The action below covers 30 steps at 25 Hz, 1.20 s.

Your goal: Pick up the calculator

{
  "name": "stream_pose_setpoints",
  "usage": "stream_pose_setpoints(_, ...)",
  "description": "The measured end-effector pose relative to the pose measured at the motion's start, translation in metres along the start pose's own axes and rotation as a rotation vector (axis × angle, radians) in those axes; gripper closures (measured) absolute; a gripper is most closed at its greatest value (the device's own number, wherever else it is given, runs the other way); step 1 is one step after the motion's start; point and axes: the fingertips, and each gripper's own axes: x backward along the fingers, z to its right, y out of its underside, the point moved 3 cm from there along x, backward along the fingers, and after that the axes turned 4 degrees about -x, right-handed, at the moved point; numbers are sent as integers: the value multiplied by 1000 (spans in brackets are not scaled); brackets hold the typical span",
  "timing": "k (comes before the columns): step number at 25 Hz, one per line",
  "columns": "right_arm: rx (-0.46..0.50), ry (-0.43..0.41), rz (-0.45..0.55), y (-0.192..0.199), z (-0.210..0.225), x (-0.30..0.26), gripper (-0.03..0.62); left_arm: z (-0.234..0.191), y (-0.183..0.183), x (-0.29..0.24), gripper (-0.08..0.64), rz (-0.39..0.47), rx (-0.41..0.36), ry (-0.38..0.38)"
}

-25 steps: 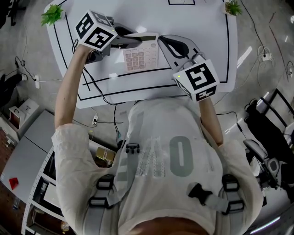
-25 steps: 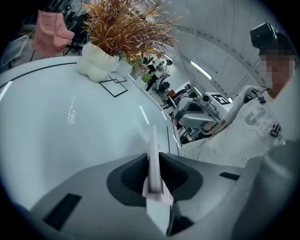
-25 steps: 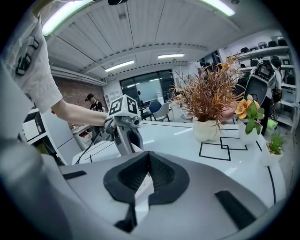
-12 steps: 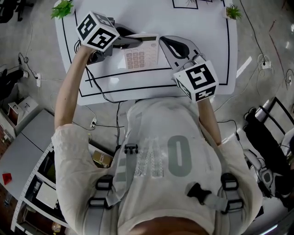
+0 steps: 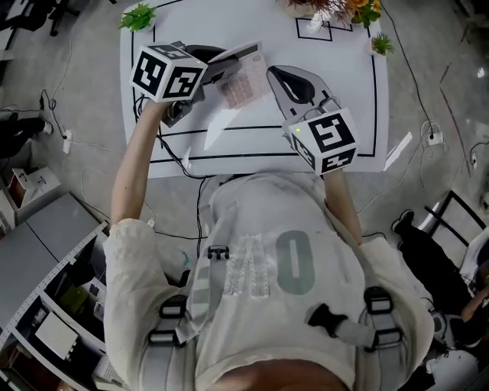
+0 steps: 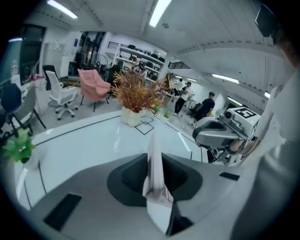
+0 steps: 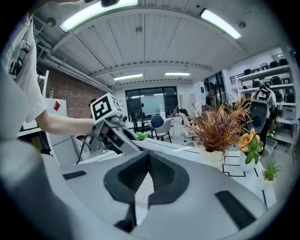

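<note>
The white calculator (image 5: 241,79) with pinkish keys hangs tilted above the white table (image 5: 344,53). My left gripper (image 5: 219,70) is shut on its left edge. In the left gripper view the calculator (image 6: 154,173) shows edge-on, pinched between the dark pads, and my left gripper (image 6: 153,161) points down at the table. My right gripper (image 5: 273,72) is just right of the calculator, apart from it. In the right gripper view my right gripper (image 7: 147,159) has its pads meeting at the tip with nothing between them, and the left gripper's marker cube (image 7: 105,108) shows ahead.
Black lines mark out a rectangle on the table. A small green plant (image 5: 137,15) stands at its far left corner, a dried plant (image 5: 322,7) and another small plant (image 5: 380,44) at the far right. A black cable (image 5: 173,150) trails off the near edge.
The left gripper has lifted the calculator off the table and tipped it up. Both grippers have risen. The right gripper stays beside the calculator.
</note>
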Motion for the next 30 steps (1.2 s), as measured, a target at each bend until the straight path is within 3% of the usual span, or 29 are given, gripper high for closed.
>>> stream_pose_setpoints(6,-9,-1,73,-24,-24,11,584,7,-19,53,476,182,10,-223)
stream_pose_setpoints(11,31,2,115,-38,-45,10,584,17,-24,108,476,311,-45,-488)
stream_pose_setpoints(16,49,-16,160,-53,-67,8,584,30,-14,150,476,379,-65,-691)
stream_pose_setpoints(21,49,-31,183,-58,-84,7,584,47,15,184,476,387,-106,-1011)
stream_pose_setpoints(23,71,-25,183,-58,-88,5,584,53,27,192,476,379,-112,-1106)
stream_pose_setpoints(27,107,-27,181,-57,-97,1,584,66,53,207,476,423,-91,-1245)
stream_pose_setpoints(30,124,-22,195,-59,-100,-1,584,71,66,212,476,467,-86,-1285)
